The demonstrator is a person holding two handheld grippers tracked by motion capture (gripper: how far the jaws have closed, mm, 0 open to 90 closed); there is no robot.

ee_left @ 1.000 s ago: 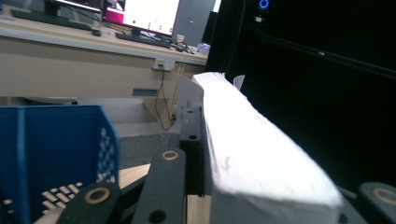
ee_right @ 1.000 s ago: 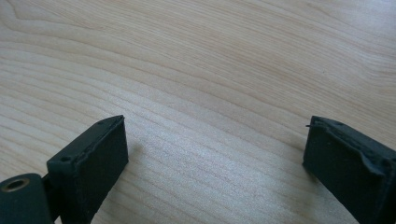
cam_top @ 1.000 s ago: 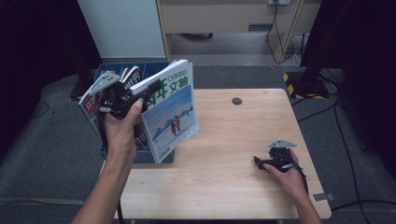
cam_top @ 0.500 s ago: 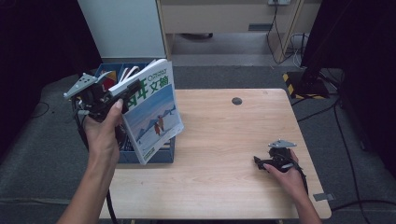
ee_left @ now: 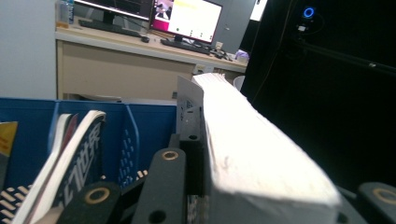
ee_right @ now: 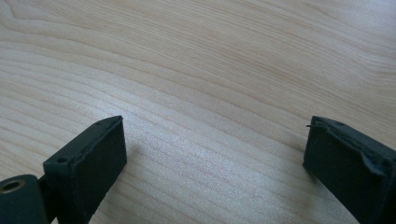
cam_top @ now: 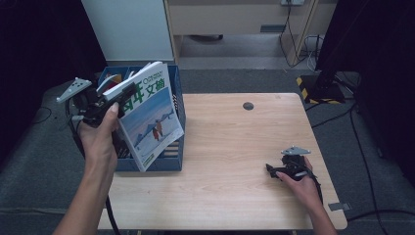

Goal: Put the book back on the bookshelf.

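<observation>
Overhead, left claw point(cam_top: 128, 92) clamped on book point(cam_top: 149, 117); close-up, right claw point(ee_right: 212, 154) agape over table point(ee_right: 224, 56).

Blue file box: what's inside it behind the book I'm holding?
Inside the blue file box, other books stand upright left of the held book in the left gripper. That book hides the box's right part.

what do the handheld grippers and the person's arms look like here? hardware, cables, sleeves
Both grippers are black. The left gripper and the right gripper each carry a grey three-cornered plate on top. A dark cable trails from the left one along the forearm. The right gripper view shows two blocky black pads, their edges worn. Forearms are bare, with no sleeves in view.
</observation>
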